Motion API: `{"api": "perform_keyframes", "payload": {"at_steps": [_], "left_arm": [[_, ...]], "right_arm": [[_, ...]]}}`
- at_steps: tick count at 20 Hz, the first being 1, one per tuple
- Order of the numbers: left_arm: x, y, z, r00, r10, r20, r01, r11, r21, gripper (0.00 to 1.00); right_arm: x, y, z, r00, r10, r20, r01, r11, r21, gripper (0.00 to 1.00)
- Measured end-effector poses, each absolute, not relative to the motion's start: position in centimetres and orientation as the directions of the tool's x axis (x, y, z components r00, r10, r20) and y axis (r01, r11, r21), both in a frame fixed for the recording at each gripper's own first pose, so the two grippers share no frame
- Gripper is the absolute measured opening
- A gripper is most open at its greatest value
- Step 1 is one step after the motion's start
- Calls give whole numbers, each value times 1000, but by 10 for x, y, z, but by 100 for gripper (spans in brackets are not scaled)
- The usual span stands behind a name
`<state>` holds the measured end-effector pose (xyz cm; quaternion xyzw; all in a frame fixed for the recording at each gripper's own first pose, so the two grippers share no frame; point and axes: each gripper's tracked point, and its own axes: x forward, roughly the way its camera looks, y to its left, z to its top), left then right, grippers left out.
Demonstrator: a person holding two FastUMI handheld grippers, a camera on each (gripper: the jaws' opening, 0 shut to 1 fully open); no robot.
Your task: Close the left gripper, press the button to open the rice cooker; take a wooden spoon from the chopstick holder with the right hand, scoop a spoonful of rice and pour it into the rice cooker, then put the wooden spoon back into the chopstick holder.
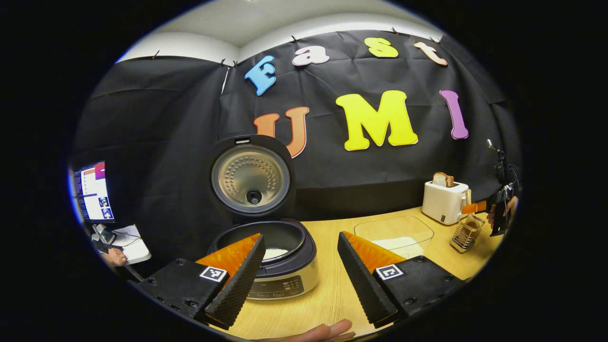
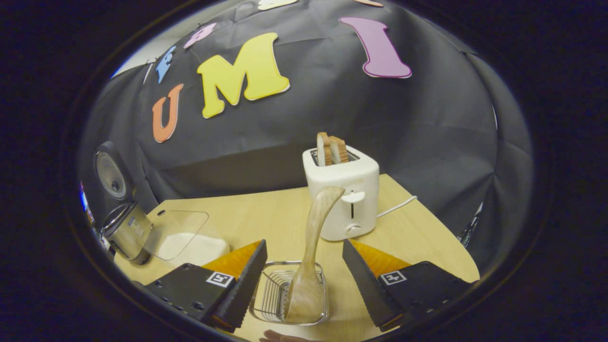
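Note:
The rice cooker (image 1: 285,280) stands open with its lid (image 1: 251,178) upright and some white rice in the pot. My left gripper (image 1: 301,235) is open just in front of it and holds nothing. In the right gripper view the wooden spoon (image 2: 314,228) stands in the wire chopstick holder (image 2: 268,289), bowl down and handle up. My right gripper (image 2: 304,242) is open, one finger on each side of the holder, touching neither it nor the spoon. A clear container of rice (image 1: 394,235) (image 2: 185,237) lies between cooker and holder. The left gripper view shows the right gripper (image 1: 477,208) above the holder (image 1: 467,235).
A white toaster (image 2: 344,194) (image 1: 444,202) with bread slices stands just behind the holder, its cord trailing right. The cooker (image 2: 126,232) sits far left in the right gripper view. A monitor (image 1: 92,192) stands at the far left. A hand (image 1: 323,332) shows at the table's near edge.

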<state>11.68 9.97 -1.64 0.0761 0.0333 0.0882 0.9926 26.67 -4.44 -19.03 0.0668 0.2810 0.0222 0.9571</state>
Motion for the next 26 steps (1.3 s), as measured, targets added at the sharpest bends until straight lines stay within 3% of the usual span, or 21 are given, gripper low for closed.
{"api": "perform_keyframes", "payload": {"at_steps": [7, 8, 9, 10, 12, 13, 16, 19, 21, 24, 26], "left_arm": [[126, 91, -29, 987, 157, -46, -145, 970, 195, 98], [126, 89, -30, 988, 151, -42, -139, 968, 210, 98], [127, 87, -32, 988, 148, -35, -137, 966, 220, 98], [128, 86, -35, 989, 145, -35, -133, 965, 228, 98], [129, 83, -41, 990, 139, -40, -126, 965, 230, 98], [132, 83, -44, 990, 134, -47, -121, 968, 221, 98], [130, 84, -47, 991, 127, -52, -115, 974, 197, 99], [128, 89, -48, 990, 132, -56, -119, 974, 193, 99], [127, 90, -48, 990, 128, -52, -116, 975, 187, 99], [124, 93, -47, 992, 118, -46, -108, 979, 174, 99], [122, 99, -48, 991, 126, -50, -116, 979, 170, 99]], "right_arm": [[297, -38, -220, 767, 100, -634, -17, 990, 137, 91], [298, -37, -223, 752, 109, -650, -16, 989, 147, 94], [299, -34, -226, 740, 115, -662, -17, 988, 153, 85], [299, -35, -228, 731, 115, -672, -16, 988, 152, 89], [299, -40, -233, 717, 95, -691, 0, 991, 136, 87], [300, -39, -233, 715, 97, -692, 4, 990, 143, 77], [301, -38, -233, 715, 100, -692, 16, 987, 160, 62], [303, -39, -232, 718, 87, -691, 23, 989, 148, 30], [302, -38, -232, 717, 90, -692, 12, 990, 142, 24], [302, -39, -229, 719, 103, -687, 9, 987, 158, 24], [302, -37, -229, 721, 114, -683, 15, 983, 180, 16]]}}
